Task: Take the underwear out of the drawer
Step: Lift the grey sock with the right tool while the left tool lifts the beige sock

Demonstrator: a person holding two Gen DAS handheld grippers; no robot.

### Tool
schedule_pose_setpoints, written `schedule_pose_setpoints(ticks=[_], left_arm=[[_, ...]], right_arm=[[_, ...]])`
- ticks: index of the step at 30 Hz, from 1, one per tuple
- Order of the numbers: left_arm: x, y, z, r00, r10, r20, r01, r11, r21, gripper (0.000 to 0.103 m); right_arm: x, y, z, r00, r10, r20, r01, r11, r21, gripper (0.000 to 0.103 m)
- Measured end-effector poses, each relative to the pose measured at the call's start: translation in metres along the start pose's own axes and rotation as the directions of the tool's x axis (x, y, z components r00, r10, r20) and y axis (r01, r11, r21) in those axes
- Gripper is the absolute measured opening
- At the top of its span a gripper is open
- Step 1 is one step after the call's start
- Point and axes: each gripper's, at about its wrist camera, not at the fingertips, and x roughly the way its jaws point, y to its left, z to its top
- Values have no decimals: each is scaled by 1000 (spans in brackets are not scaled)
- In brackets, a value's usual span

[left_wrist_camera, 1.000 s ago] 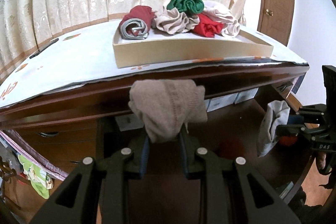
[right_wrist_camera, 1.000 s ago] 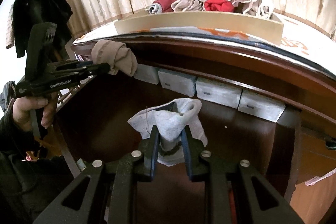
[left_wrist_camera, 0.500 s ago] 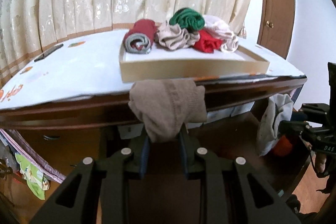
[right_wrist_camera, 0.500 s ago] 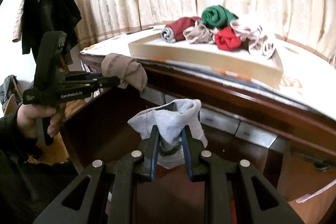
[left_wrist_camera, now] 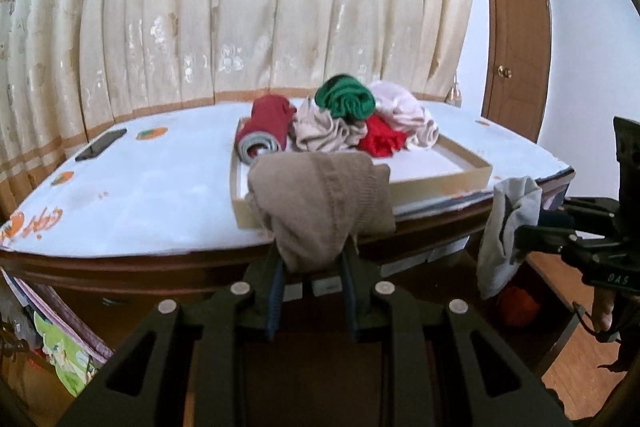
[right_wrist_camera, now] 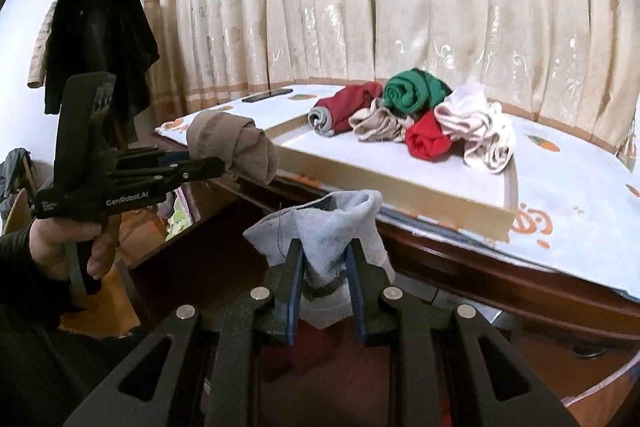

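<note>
My left gripper (left_wrist_camera: 312, 263) is shut on a rolled tan underwear (left_wrist_camera: 320, 203), held above the open drawer at the table edge; it also shows in the right wrist view (right_wrist_camera: 236, 147). My right gripper (right_wrist_camera: 322, 267) is shut on a light grey underwear (right_wrist_camera: 320, 227), also seen in the left wrist view (left_wrist_camera: 504, 227). On the table a shallow cardboard tray (left_wrist_camera: 440, 183) (right_wrist_camera: 384, 187) holds several rolled pieces: dark red (left_wrist_camera: 268, 123), beige, green (left_wrist_camera: 346, 99), bright red and pinkish white.
The white patterned tablecloth (left_wrist_camera: 140, 195) covers the dark wooden table. A black phone (left_wrist_camera: 102, 145) lies at the far left. Curtains hang behind. A dark coat (right_wrist_camera: 100, 39) hangs at left in the right wrist view. A wooden door (left_wrist_camera: 516, 47) stands at right.
Both grippers have risen with their underwear from inside the drawer to about tabletop level; the tray's inside now shows from above.
</note>
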Motion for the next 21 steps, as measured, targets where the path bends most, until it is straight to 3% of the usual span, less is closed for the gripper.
schedule_pose_setpoints(ticks=[5, 8, 15, 18, 21], left_arm=[[-7, -2, 13, 999, -3, 33, 3, 1000, 10, 23], [-10, -2, 20, 999, -5, 47, 4, 1000, 12, 23], [-10, 1, 27, 999, -4, 53, 3, 1000, 7, 23], [-11, 3, 25, 999, -8, 47, 8, 1000, 0, 23], [-11, 2, 20, 999, -13, 32, 13, 1000, 10, 23]], right_arm=[[-9, -1, 11, 1000, -7, 27, 7, 1000, -2, 23], [-16, -3, 20, 998, 39, 55, -41, 998, 40, 23], [-21, 13, 42, 996, 52, 77, -51, 999, -6, 23], [-13, 17, 40, 998, 62, 30, -62, 998, -22, 23], [7, 19, 25, 990, 70, -124, -77, 996, -54, 23]])
